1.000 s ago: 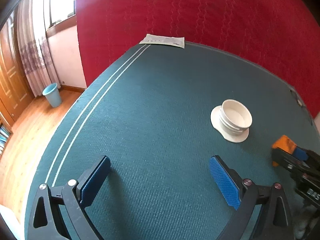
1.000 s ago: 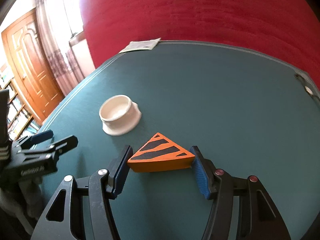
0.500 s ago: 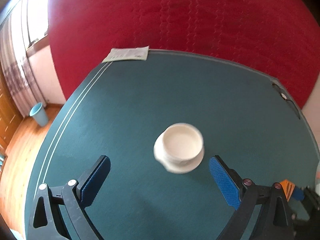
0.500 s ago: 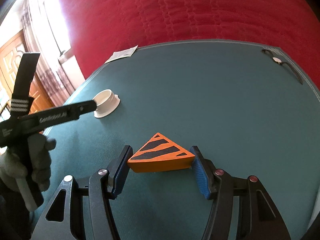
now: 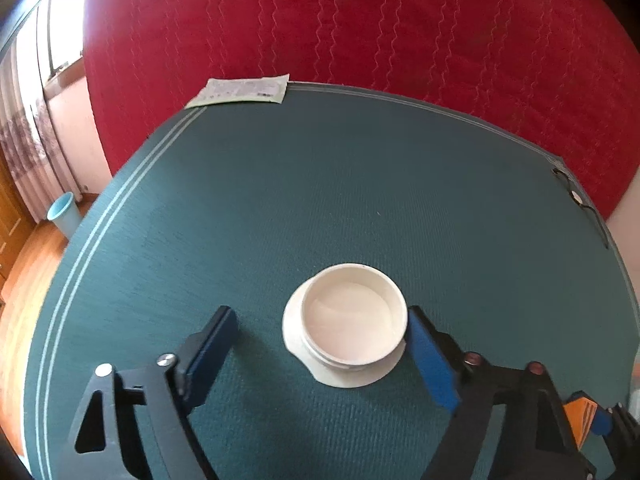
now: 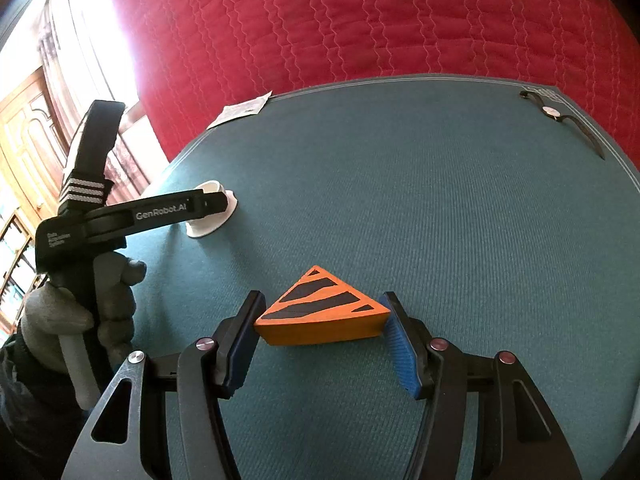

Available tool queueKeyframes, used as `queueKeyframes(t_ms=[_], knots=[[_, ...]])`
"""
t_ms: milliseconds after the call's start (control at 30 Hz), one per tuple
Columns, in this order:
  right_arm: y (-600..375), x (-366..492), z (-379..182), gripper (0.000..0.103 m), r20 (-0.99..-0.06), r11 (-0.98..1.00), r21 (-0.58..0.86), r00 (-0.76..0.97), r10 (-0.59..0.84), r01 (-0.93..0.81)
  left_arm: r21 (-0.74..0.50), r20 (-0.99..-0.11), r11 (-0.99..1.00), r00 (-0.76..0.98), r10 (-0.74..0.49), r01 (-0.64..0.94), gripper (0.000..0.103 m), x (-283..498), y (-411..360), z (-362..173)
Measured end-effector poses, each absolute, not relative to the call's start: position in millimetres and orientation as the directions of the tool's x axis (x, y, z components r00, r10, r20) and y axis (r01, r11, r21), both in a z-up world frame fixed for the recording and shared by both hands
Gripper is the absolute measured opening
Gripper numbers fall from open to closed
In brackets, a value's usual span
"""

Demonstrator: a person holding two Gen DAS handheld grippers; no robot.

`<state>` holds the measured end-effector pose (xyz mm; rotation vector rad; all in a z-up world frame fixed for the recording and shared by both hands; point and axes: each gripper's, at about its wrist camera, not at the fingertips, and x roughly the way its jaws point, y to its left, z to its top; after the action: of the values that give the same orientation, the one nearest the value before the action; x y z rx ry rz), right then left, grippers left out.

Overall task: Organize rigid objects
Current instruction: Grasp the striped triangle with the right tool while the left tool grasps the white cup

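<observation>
A white round bowl point(image 5: 352, 328) with a flanged base stands on the green table mat point(image 5: 320, 184). My left gripper point(image 5: 320, 314) straddles it and its jaws are closing. The right pad point(image 5: 430, 356) is right at the bowl's rim and the left pad point(image 5: 212, 344) stands clear of it. My right gripper point(image 6: 322, 300) is shut on an orange triangular block with black stripes point(image 6: 320, 312), close over the mat. The right wrist view shows a gloved hand point(image 6: 80, 316) holding the left gripper point(image 6: 208, 204) over the bowl point(image 6: 206, 230). The block point(image 5: 580, 416) peeks in at the left view's lower right.
A printed paper packet point(image 5: 240, 90) lies at the mat's far edge. A wristwatch point(image 6: 560, 116) lies at the far right corner. Red quilted fabric point(image 5: 360, 20) rises behind the table. A blue bin point(image 5: 62, 216) stands on the wooden floor to the left.
The left gripper has swung over to the bowl, which now sits between its jaws, and the jaws have narrowed. The right gripper keeps its hold on the block.
</observation>
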<state>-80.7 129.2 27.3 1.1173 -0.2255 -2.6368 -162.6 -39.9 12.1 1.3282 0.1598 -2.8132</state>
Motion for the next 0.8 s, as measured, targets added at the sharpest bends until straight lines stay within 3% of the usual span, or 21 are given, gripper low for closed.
queueKeyframes(t_ms=[133,367,800], knots=[[129.6,-80.8,27.5,0.060,-0.681,-0.952,0.244,-0.667,-0.303,0.184,-0.096,-0.761,-0.994,-0.648,0.038,0.054,0.078,-161.7,-40.4,13.7],[128.0,-81.4,28.0,0.060,-0.684,-0.955,0.234,-0.668,-0.294,0.181,-0.123,-0.732,-0.992,-0.678,0.066,0.035,0.055,-154.9,-43.1,15.4],[133.1,-79.7,27.3,0.060,-0.688,-0.970,0.212,-0.688,-0.233,0.117,-0.115,-0.680,-0.992,-0.725,0.112,-0.046,0.055,-136.0,-30.1,24.9]])
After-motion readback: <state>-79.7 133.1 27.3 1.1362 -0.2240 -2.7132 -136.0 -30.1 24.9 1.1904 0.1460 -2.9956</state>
